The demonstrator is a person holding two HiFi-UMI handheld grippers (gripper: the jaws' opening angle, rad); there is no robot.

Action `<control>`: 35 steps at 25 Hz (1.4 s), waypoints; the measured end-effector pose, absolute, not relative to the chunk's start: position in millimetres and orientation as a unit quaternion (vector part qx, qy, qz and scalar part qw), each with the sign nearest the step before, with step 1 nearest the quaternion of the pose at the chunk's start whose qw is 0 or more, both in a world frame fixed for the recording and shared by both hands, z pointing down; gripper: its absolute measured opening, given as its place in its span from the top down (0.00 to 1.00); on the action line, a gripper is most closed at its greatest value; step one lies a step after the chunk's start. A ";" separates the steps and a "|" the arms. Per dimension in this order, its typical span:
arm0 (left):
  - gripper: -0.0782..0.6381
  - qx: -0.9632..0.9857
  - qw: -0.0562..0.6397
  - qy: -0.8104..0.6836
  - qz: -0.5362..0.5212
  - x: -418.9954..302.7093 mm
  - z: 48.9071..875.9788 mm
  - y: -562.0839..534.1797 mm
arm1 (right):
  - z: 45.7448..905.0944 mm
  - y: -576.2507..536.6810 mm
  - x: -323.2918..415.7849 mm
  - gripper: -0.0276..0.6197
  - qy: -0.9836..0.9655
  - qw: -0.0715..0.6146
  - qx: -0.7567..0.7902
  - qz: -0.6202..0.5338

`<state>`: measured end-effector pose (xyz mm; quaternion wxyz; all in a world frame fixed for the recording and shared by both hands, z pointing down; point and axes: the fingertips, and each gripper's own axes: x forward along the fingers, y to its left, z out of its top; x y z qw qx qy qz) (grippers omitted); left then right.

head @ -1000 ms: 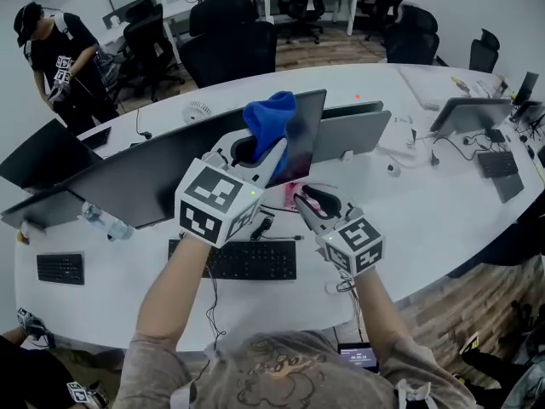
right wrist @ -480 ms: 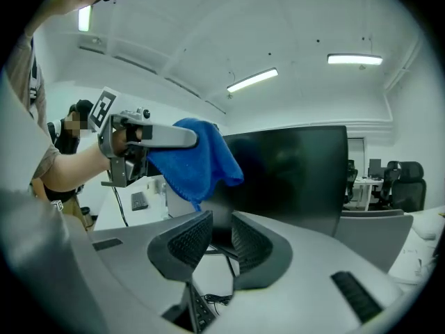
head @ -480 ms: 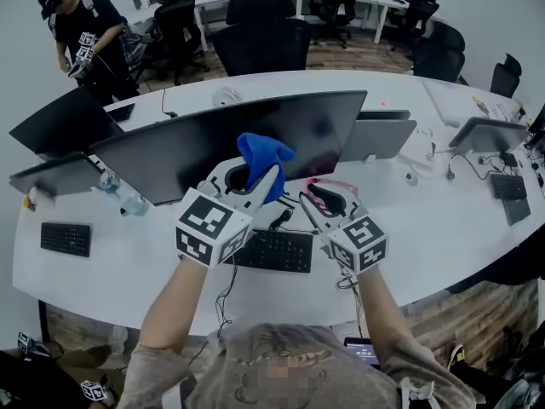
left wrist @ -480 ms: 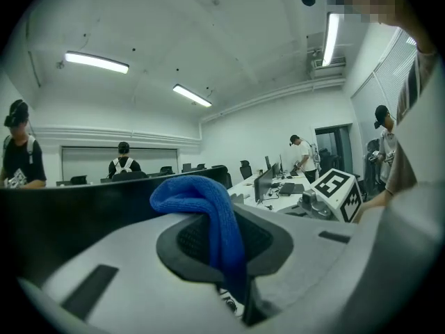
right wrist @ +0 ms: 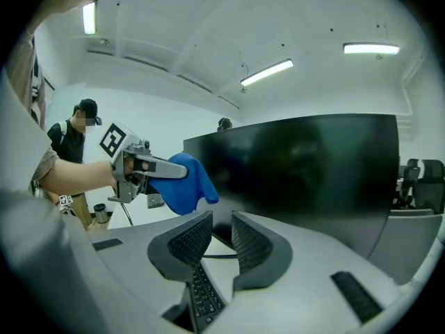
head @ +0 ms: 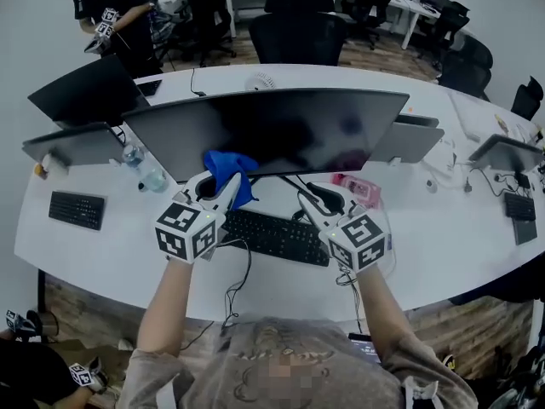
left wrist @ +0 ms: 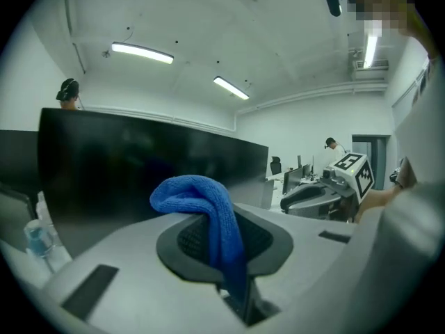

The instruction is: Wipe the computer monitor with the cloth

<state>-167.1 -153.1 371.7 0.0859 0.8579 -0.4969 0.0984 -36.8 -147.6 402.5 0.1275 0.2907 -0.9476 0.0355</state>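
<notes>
Cloth point(head: 228, 175), blue and bunched, was pinched tight in the left gripper point(head: 230, 187), and the left gripper view made it plain: the jaws were pressed together on a fold, with the rest of the fabric humped up over the tips. It sat low in front of the wide dark monitor point(head: 281, 126), down at the left part of the screen by its bottom edge. Whether fabric actually met glass could not be told from any view.

Over on the other side, the right gripper point(head: 310, 194) was slack, its jaws parted with nothing between them; its own view showed only the black keyboard point(head: 272, 235) down through the gap. That gripper hovered above the keyboard's right end, just below the screen's lower edge and well apart from the cloth.

The monitor stood upright on the curved white desk point(head: 443, 228), its screen dark and showing only faint reflections. A clear water bottle point(head: 146, 174) stood to the left of the cloth, near the monitor's left corner. A pink packet point(head: 356, 189) lay on the desk to the right of the right gripper. A second dark screen point(head: 85, 92) stood further left, and a person point(head: 106, 7) in dark clothes stood at the back left of the room.
</notes>
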 end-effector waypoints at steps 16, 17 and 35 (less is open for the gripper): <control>0.82 0.771 0.187 -0.596 0.123 -326.3 502.1 -131.6 | 447.2 -127.9 -131.7 0.81 -0.955 0.144 0.251 0.063; 0.82 0.769 0.195 -0.596 0.123 -331.3 510.2 -131.9 | 450.0 -127.1 -136.3 0.81 -0.955 0.145 0.250 0.064; 0.82 0.741 0.292 -0.595 0.111 -382.4 623.5 -171.0 | 471.8 -131.2 -193.9 0.81 -0.947 0.167 0.263 0.078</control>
